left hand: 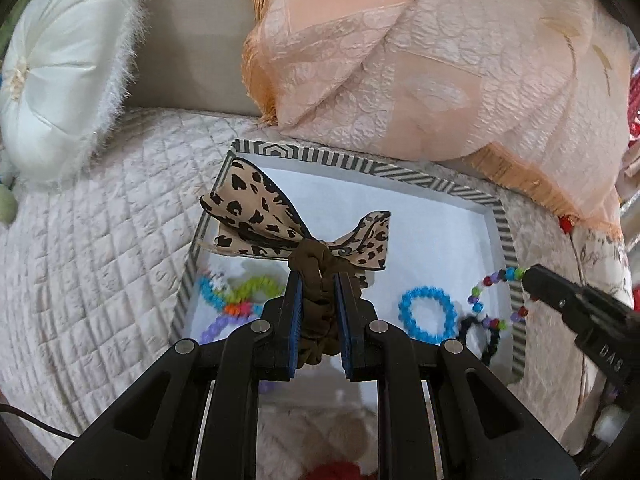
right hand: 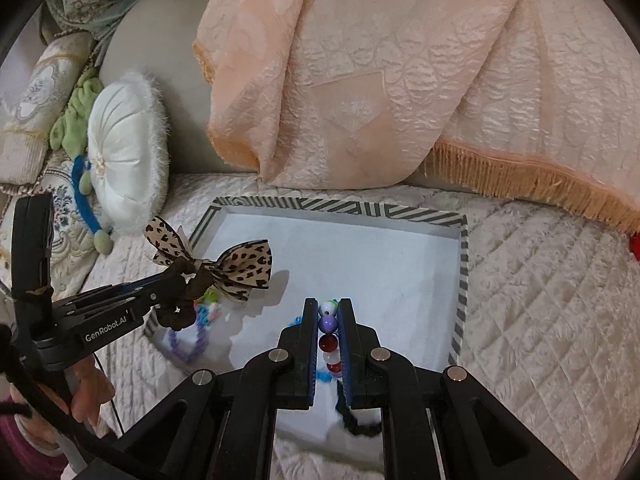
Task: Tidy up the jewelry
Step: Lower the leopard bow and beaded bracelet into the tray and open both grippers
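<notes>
Jewelry-wise, two pieces are being carried at once here, both hanging over the striped-rim tray (right hand: pixel 463 264) that is set on the quilted bedspread (right hand: pixel 540 300).

Closest in, the beaded bracelet (right hand: pixel 330 334) is pinched between the nearly closed jaws of the right gripper (right hand: pixel 329 305). Round glossy beads are strung on what looks like a thin elastic, so it's probably light and floppy, and the beads are likely slick against the pads. A grip across the string between two beads would be judged safer than one on a single bead, which could roll out. In the left wrist view the rest of the loop is seen dangling free below the jaws.

Over on the other side, the leopard-print bow scrunchie (left hand: pixel 300 236) is clamped by the left gripper (left hand: pixel 317 278), with the jaws narrowed onto the brown gathered band. Soft, squashy fabric, nothing fragile about it, and it's held exactly where it should be: the band bunches up and gives the pads something to bite. The ribbon loops would just slide or crease if grabbed.

Already lying in the tray: a blue bead ring (left hand: pixel 426 314), a black scrunchie (left hand: pixel 486 338), and a tangle of colourful coil ties (left hand: pixel 240 296) near the left wall.

Further back, the tray's far half is bare white. Behind it a peach fringed throw (right hand: pixel 380 80) is draped, with a white round cushion (right hand: pixel 124 152) off to the left.
</notes>
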`<state>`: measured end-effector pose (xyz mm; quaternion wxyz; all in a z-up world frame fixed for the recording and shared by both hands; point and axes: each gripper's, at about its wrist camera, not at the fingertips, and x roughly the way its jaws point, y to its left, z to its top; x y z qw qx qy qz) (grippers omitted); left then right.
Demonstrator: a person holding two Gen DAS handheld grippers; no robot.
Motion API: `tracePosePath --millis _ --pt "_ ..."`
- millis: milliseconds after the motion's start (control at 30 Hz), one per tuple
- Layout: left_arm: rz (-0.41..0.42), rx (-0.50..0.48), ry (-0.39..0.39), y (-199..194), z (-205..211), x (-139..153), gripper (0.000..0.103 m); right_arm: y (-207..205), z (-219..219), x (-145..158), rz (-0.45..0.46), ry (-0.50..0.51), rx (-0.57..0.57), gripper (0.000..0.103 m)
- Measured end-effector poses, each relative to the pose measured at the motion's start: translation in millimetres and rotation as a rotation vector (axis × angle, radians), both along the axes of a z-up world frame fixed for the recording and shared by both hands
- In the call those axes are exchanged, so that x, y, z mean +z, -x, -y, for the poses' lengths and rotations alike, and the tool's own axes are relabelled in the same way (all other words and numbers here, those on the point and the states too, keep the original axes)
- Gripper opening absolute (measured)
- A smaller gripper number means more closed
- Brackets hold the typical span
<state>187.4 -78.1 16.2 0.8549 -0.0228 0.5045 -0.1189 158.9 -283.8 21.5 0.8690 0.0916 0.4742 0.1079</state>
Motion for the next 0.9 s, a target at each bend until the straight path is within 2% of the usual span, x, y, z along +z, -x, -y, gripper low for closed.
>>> tracePosePath --millis 267,400,500,600,667,900 --pt "-0.029 0.060 -0.004 -44.0 -5.7 -27.2 0.015 -24.9 19.6 -40.2 -0.052 0.056 -0.069 0.009" --pt "-0.050 0.081 -0.008 -53.5 -10.6 -40.8 0.015 -26.8 33.9 -59.2 -0.096 0.069 -0.109 0.009" --pt "-0.051 0.085 -0.024 -54.3 -9.6 -47.0 0.016 -24.0 33.1 -65.7 -0.106 0.082 -0.097 0.010" --pt "-0.065 0.089 -0.021 -54.7 -9.3 -48.4 0.031 -18.7 29.0 -64.4 -0.090 0.095 -0.092 0.025" --pt "-0.057 0.088 -0.015 -52.7 -9.1 -45.4 0.041 -11.5 29.0 -59.9 -0.081 0.067 -0.091 0.026" --pt "-0.030 0.079 -0.023 -33.2 -13.6 -29.9 0.045 19.3 32.9 -44.3 -0.068 0.040 -0.073 0.027"
